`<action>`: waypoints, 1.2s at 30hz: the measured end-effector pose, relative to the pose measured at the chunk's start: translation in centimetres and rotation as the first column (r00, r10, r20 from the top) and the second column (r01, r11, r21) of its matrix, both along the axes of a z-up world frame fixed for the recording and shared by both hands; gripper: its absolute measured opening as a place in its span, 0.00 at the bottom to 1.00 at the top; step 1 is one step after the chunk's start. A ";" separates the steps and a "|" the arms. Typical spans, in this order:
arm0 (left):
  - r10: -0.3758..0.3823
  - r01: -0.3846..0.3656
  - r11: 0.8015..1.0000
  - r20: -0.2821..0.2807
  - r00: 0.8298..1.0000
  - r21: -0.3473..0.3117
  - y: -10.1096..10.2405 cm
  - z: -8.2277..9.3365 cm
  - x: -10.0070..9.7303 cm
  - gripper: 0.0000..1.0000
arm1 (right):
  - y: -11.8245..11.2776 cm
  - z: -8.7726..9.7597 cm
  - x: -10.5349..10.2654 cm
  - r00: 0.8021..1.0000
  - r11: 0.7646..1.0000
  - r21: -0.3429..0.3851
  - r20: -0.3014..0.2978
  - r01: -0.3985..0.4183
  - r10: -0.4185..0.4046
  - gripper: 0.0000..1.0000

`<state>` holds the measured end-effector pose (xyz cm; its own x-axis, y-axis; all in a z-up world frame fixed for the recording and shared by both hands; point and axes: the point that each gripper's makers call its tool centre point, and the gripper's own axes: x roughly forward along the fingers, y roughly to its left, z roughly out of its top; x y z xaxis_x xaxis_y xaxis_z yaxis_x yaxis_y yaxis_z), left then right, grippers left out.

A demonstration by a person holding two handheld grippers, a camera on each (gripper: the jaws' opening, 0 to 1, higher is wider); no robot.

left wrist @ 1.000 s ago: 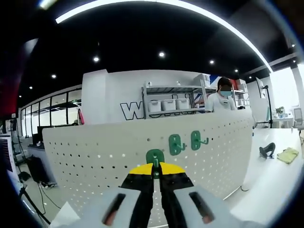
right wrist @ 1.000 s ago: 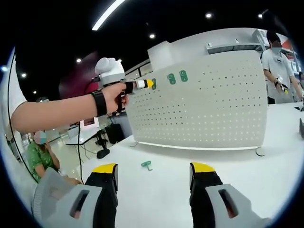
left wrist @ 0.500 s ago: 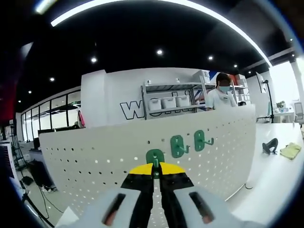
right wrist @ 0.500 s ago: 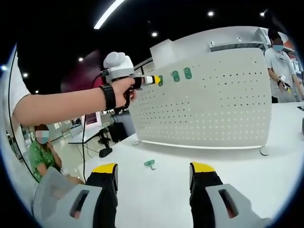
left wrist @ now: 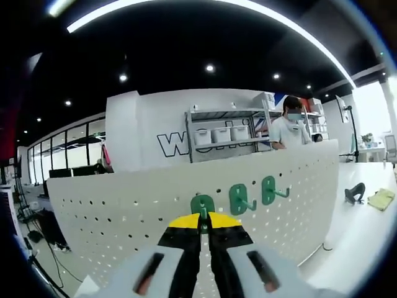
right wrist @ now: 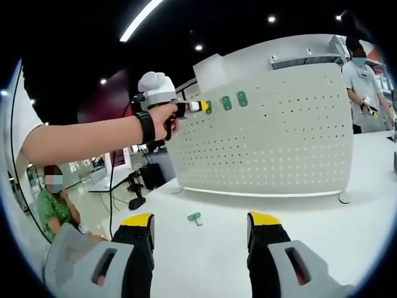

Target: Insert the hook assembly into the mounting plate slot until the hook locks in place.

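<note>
**A:** So what's going on, left to right?

**B:** In the left gripper view the left tongs (left wrist: 202, 225) are pinched together on a green hook (left wrist: 202, 205), yellow tips right at its base. The hook's plate sits against the white pegboard (left wrist: 124, 211), close to the top edge, though I can't tell whether it's seated in the holes. Just right of it are two more green hooks already on the board: the second hook (left wrist: 240, 198) and the third hook (left wrist: 270, 189), all in one row. Far right on the white surface (left wrist: 360, 236) there's a dark tool (left wrist: 354, 192) and a yellowish cloth (left wrist: 379, 199).

**A:** Any writing anywhere?

**B:** Big outlined letters on the back wall (left wrist: 149, 124), starts with "W" and then a shelf unit (left wrist: 223, 133) with white bins covers the rest. A person (left wrist: 289, 127) stands behind the board there.

**A:** And the other side?

**B:** In the right gripper view a seated person in green (right wrist: 53, 202) is far left, then a hand (right wrist: 162, 119) with a black wristband holds the left tongs up at the pegboard's top left corner, beside the mounted hooks. Lower down, a spare green hook (right wrist: 195, 218) lies on the surface in front of the board. The right tongs (right wrist: 200, 228) are wide apart, holding nothing, hovering over the surface. Another person (right wrist: 363, 84) stands far right.
</note>
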<state>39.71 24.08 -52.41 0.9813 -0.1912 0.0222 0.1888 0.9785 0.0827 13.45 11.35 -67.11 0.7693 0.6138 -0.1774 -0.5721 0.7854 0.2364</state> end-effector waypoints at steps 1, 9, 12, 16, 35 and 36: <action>-0.004 0.004 1.000 0.002 1.000 0.006 -0.1 0.1 0.1 0.03 | 0.0 0.0 0.0 1.000 1.000 0.000 -0.002 -0.002 0.002 0.61; 0.002 -0.002 1.000 0.006 1.000 0.018 0.0 0.2 0.9 0.03 | 0.0 0.0 0.1 1.000 1.000 0.002 -0.003 0.004 -0.004 0.61; -0.001 0.001 1.000 0.002 1.000 0.016 -0.1 0.2 1.1 0.03 | -0.1 -0.2 0.2 1.000 1.000 0.000 -0.008 0.004 -0.004 0.61; 0.004 -0.004 1.000 -0.010 1.000 0.009 0.1 -0.1 1.4 0.03 | -0.2 -0.3 0.2 1.000 1.000 0.005 -0.012 0.011 -0.011 0.61; 0.048 -0.048 0.999 -0.009 0.999 -0.010 0.1 -0.2 1.8 0.03 | -1.1 -0.5 0.1 0.999 0.999 0.008 -0.021 0.035 -0.035 0.61; 0.052 -0.052 0.998 -0.013 0.999 -0.022 0.1 -0.2 1.7 0.03 | -1.1 -0.6 0.1 0.999 0.999 0.006 -0.021 0.036 -0.036 0.61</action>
